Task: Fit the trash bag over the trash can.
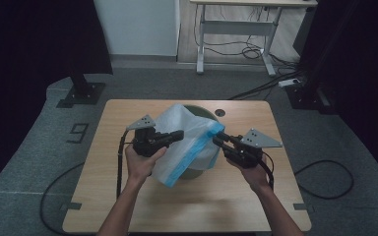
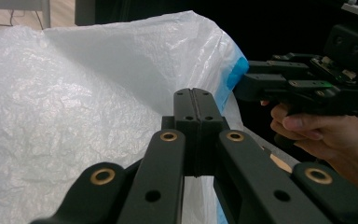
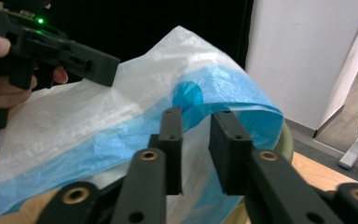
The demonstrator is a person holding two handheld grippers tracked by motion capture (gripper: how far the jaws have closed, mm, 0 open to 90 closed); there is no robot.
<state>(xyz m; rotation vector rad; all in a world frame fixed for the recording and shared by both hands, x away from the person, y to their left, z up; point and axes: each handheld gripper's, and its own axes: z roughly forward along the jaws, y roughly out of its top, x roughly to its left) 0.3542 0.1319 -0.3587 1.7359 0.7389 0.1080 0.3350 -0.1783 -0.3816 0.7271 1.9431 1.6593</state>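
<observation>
Wooden counter (image 1: 128, 206), green bin (image 1: 197, 172) mid-surface. Bag (image 1: 187, 137) draped over bin. Left gripper (image 1: 174, 136) fingers closed, pinching bag film; right gripper (image 1: 216, 141) fingers parted at blue hem, nothing gripped, likely to spread the mouth over the rim.

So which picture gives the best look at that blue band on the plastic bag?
The right gripper view: the blue band runs broadly across it, curling over the rim. The high view shows it small between both claws. The left gripper view catches a sliver at the bag's edge.
</observation>
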